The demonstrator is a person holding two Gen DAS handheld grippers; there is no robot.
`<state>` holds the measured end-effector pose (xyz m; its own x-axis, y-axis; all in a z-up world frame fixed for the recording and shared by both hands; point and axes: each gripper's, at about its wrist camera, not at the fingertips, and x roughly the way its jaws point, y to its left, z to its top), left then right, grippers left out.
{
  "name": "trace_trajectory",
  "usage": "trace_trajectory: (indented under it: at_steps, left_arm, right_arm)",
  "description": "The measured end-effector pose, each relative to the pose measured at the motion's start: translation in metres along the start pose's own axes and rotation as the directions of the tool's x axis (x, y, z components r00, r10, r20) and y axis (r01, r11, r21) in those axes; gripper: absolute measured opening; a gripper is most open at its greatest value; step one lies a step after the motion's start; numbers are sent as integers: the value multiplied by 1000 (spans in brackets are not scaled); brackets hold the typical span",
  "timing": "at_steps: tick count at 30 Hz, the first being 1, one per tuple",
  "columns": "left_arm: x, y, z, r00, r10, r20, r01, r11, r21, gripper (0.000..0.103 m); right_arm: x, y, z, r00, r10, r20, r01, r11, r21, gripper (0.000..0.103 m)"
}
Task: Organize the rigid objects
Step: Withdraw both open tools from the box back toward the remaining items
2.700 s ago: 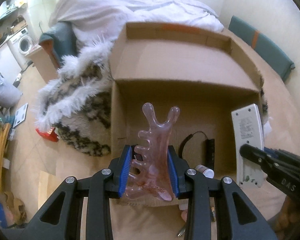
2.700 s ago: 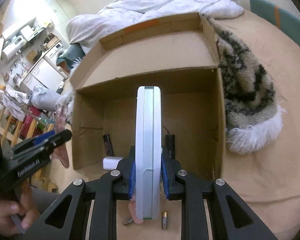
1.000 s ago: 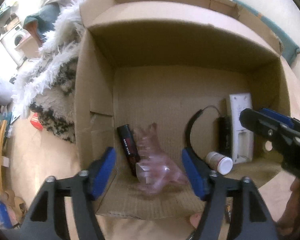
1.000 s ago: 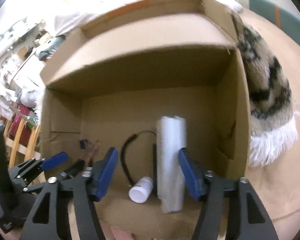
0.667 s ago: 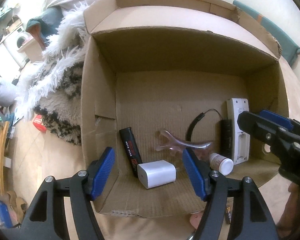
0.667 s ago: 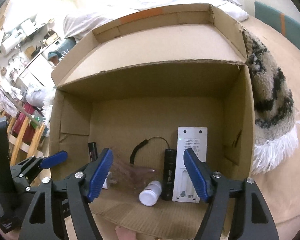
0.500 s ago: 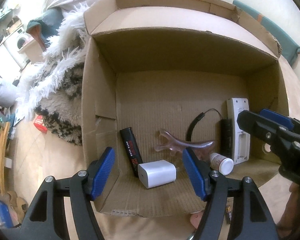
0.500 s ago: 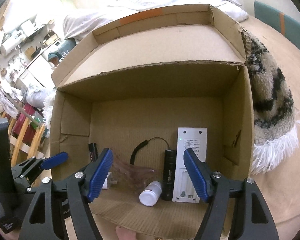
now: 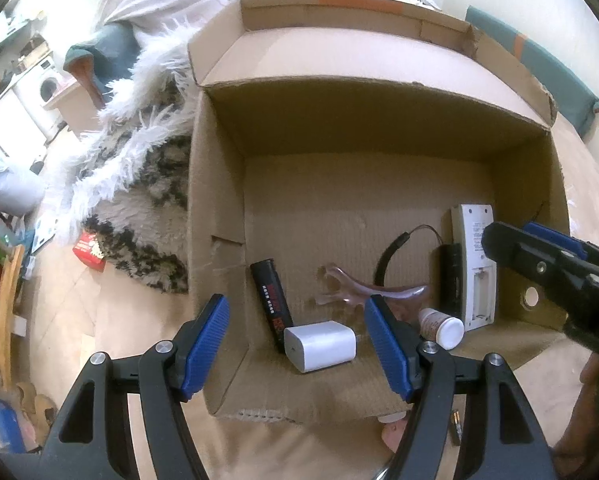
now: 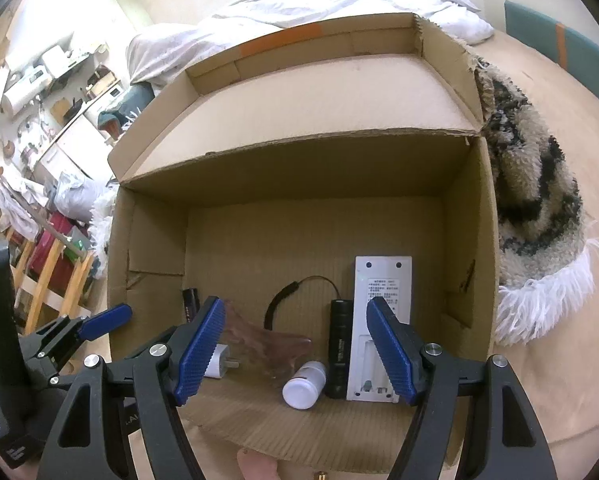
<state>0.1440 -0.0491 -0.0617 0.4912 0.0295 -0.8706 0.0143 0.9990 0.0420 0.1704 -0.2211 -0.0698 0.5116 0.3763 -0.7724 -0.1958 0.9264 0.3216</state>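
An open cardboard box (image 9: 215,208) (image 10: 467,240) lies in front of both grippers. On its floor lie a clear pink comb (image 9: 373,292) (image 10: 267,340), a white remote (image 9: 473,264) (image 10: 381,312), a white charger block (image 9: 319,346) (image 10: 219,364), a black and red tube (image 9: 271,304), a black flashlight with a strap (image 10: 339,344) (image 9: 449,276) and a small white-capped bottle (image 9: 441,326) (image 10: 305,386). My left gripper (image 9: 299,344) is open and empty at the box's front edge. My right gripper (image 10: 295,344) is open and empty there too.
A shaggy black and white rug lies on both sides of the box (image 9: 139,184) (image 10: 539,208). A white duvet (image 10: 339,4) is piled behind it. Small batteries (image 9: 455,432) lie on the tan surface in front. Shelves and a wooden rack (image 10: 47,264) stand far left.
The left gripper opened and dropped the pink comb into the box. The right gripper opened and dropped the white remote. Both have since held still, open, at the box's front.
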Motion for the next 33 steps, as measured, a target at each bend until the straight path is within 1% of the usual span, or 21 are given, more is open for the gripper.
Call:
trace_trajectory:
  at_steps: [10,15,19,25,29,33]
  left_arm:
    - [-22,12,2,1000,1,5,-1,1000,-22,67]
    - [-33,20,-8,1000,2,-4,-2,999,-52,67]
    - [-41,30,-19,1000,15,-10,-15,998,-68,67]
    - [-47,50,-41,999,20,-41,-25,993,-112,67]
    - [-45,60,-56,998,27,-62,-36,989,-143,67]
    - [-36,65,-66,996,27,-82,-41,985,-166,67]
  right_arm:
    - [-29,-1,-11,1000,20,11,-21,999,29,77]
    - [-46,2,-19,1000,17,24,-17,1000,14,77]
    - [-54,-1,-29,999,25,20,-26,999,37,77]
    - [-62,-5,-48,1000,26,-7,-26,998,58,77]
    - [-63,-11,-64,998,40,-39,-35,993,111,77]
    - [-59,-21,-79,995,59,-79,-44,982,181,77]
